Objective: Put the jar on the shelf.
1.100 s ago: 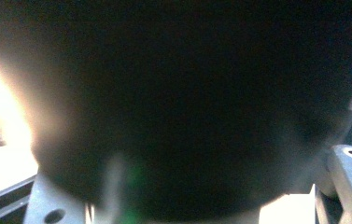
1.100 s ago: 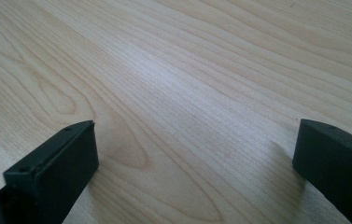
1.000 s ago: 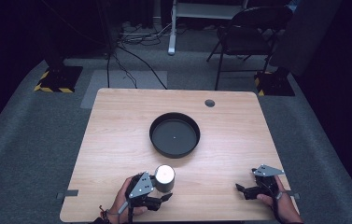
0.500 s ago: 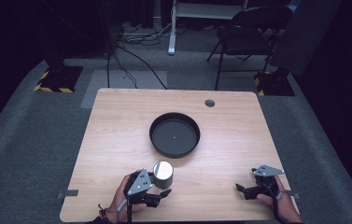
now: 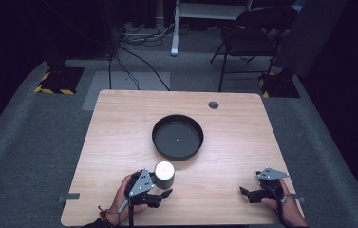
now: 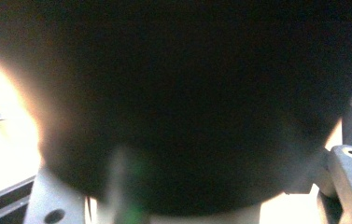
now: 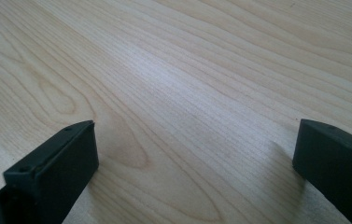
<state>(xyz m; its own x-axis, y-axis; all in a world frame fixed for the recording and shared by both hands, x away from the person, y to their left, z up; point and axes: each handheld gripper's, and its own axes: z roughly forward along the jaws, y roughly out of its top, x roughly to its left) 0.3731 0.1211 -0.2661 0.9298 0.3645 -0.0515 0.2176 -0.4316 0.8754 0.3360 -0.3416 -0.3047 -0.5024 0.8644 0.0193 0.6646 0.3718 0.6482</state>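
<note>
A short cylinder with a white top stands near the table's front edge, left of middle. My left gripper is shut on it, with a hand behind it; one black finger shows in front of the cylinder. In the left gripper view the cylinder is a dark blurred mass right between the jaws. My right gripper rests low at the front right, held by a hand. Its jaws stand wide open in the right gripper view, with bare wood between them.
A round black pan sits at the middle of the wooden table, just beyond the cylinder. A small dark grommet is near the far edge. A folding chair and cables stand on the floor behind the table.
The cylinder and my left gripper have shifted slightly toward the pan. The right gripper has kept still.
</note>
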